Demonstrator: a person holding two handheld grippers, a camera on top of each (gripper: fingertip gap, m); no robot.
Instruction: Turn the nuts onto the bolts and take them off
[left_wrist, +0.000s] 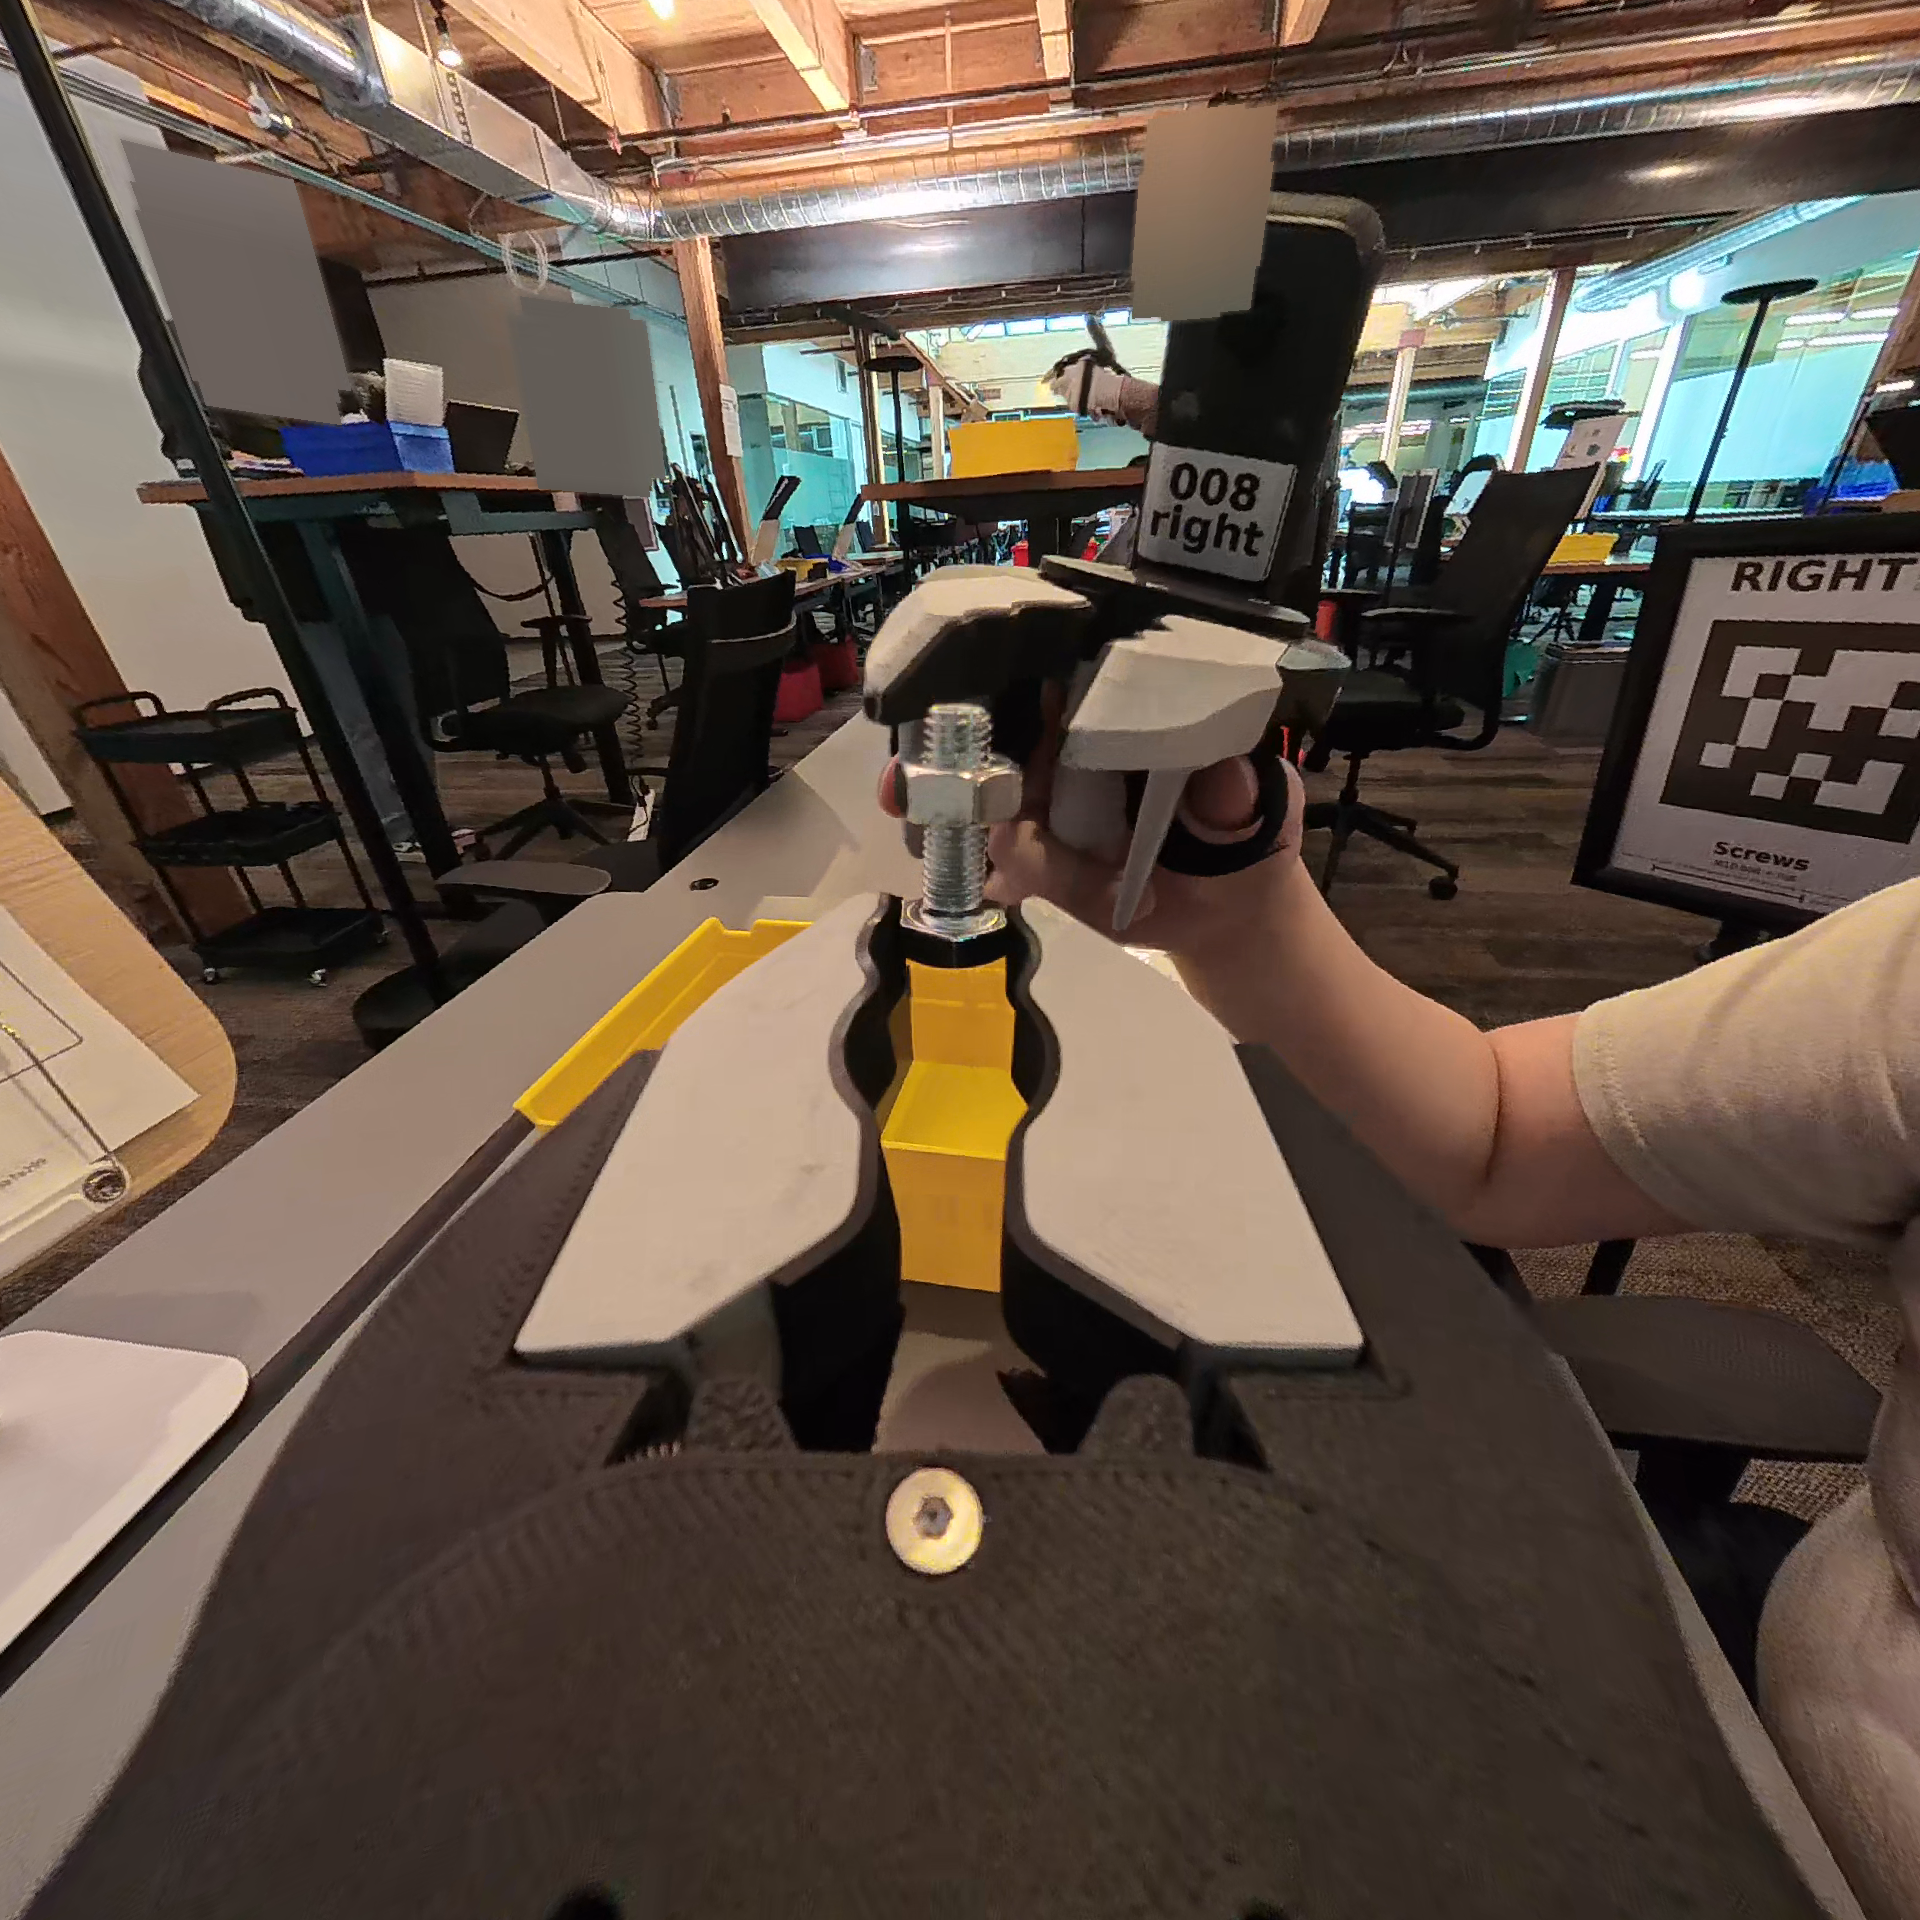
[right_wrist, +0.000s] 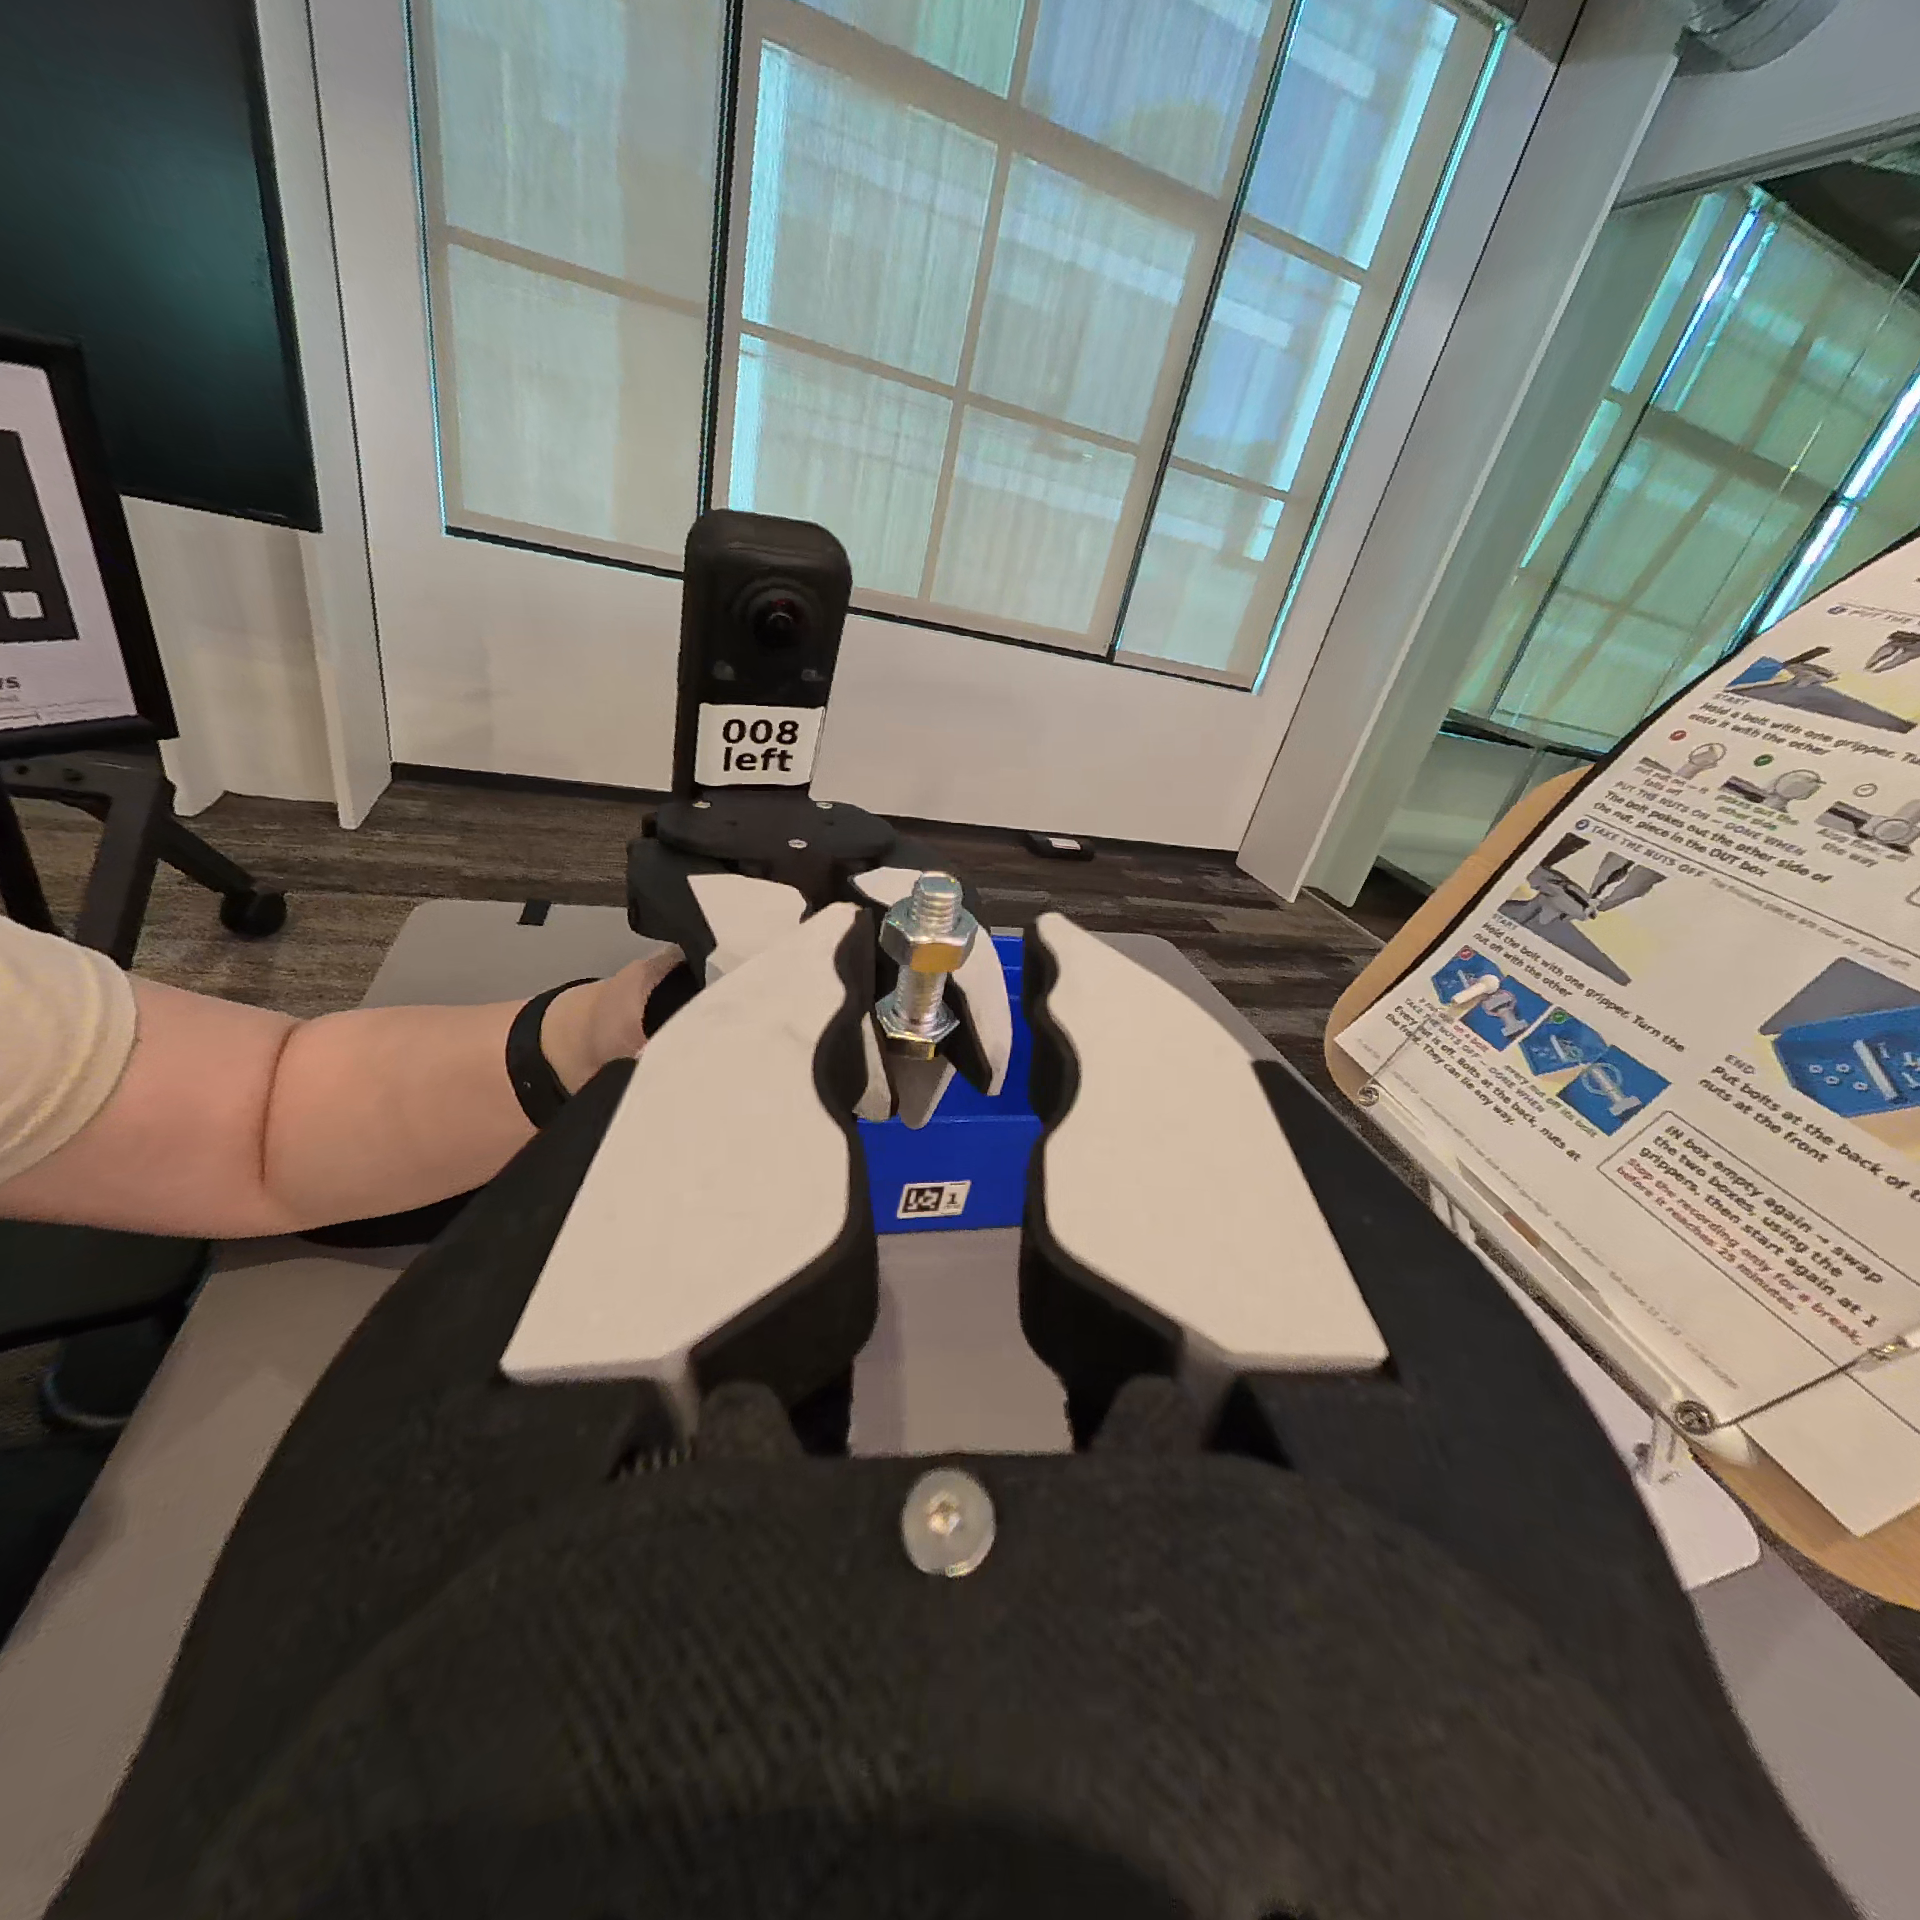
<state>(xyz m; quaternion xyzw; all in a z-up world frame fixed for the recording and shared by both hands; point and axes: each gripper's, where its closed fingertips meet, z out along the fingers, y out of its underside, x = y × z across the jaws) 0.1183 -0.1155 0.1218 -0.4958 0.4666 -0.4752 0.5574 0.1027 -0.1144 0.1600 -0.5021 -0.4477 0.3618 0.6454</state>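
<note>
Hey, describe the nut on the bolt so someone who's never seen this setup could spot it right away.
Find the left gripper, shut on the head of an upright silver bolt above a yellow bin. Partway up the threaded shaft sits the nut, with the right gripper close around it. It is the wide six-sided silver collar, with bare thread above and below.

Black claw (left_wrist: 951, 925), white-faced fingers (left_wrist: 727, 1164)

- Timber beams (left_wrist: 800, 52) and silver ducts (left_wrist: 935, 177) cross the ceiling.
- Black office chairs (left_wrist: 727, 707) and tall desks (left_wrist: 343, 488) stand on dark carpet (left_wrist: 1507, 935).
- A black trolley (left_wrist: 239, 831) sits at the left.
- A large paned window (right_wrist: 935, 312) fills a white wall (right_wrist: 343, 416); daylight comes through.
</note>
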